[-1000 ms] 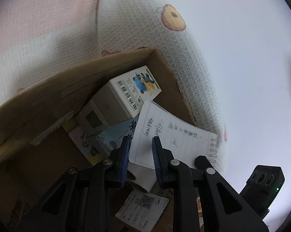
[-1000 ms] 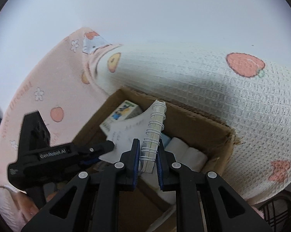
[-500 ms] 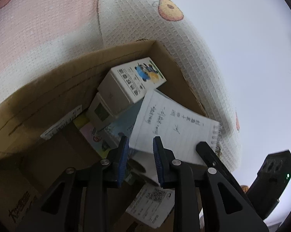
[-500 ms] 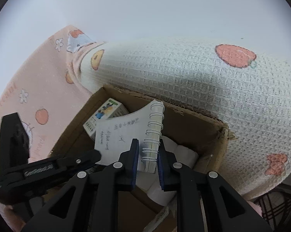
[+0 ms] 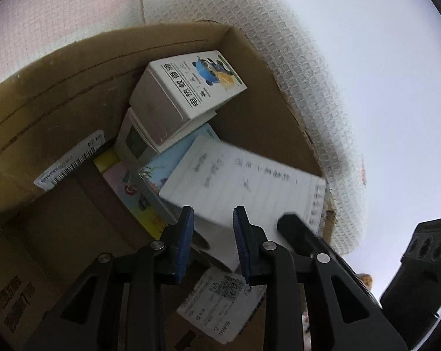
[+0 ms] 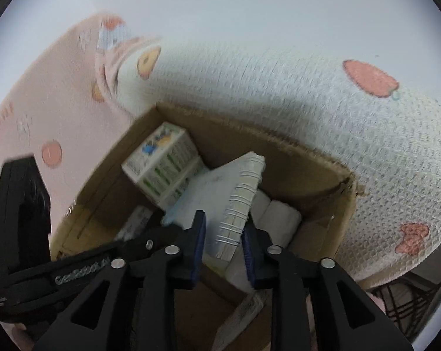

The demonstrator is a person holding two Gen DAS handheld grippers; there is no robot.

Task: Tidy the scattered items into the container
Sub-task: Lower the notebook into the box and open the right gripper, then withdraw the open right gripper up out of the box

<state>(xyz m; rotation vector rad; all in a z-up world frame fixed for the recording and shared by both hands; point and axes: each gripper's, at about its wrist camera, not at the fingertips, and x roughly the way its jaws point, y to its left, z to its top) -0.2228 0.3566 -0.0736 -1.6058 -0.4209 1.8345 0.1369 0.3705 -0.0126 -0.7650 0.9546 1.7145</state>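
A brown cardboard box (image 5: 74,87) (image 6: 279,146) holds a white carton with a cartoon print (image 5: 191,87) (image 6: 162,161), colourful flat packs (image 5: 132,193), white rolls (image 6: 279,216) and a spiral notebook (image 5: 244,181) (image 6: 241,199). The notebook leans inside the box, handwritten page up. My right gripper (image 6: 223,242) straddles its spiral edge; its jaws are opening and a gap shows at the left pad. Over the box's near side, my left gripper (image 5: 213,234) is open with nothing between its blue pads. It also shows as a black arm (image 6: 74,263) in the right wrist view.
The box rests on a white waffle blanket (image 6: 337,102) printed with fruit, beside a pink blanket (image 6: 44,87). A barcode label (image 5: 68,163) sticks to the box wall and a QR slip (image 5: 220,295) lies near the front. A dark wire rack (image 6: 402,301) sits at lower right.
The right jaws have spread apart off the notebook's spiral edge, and the notebook has tipped lower into the box. The left gripper has moved nearer the box contents.
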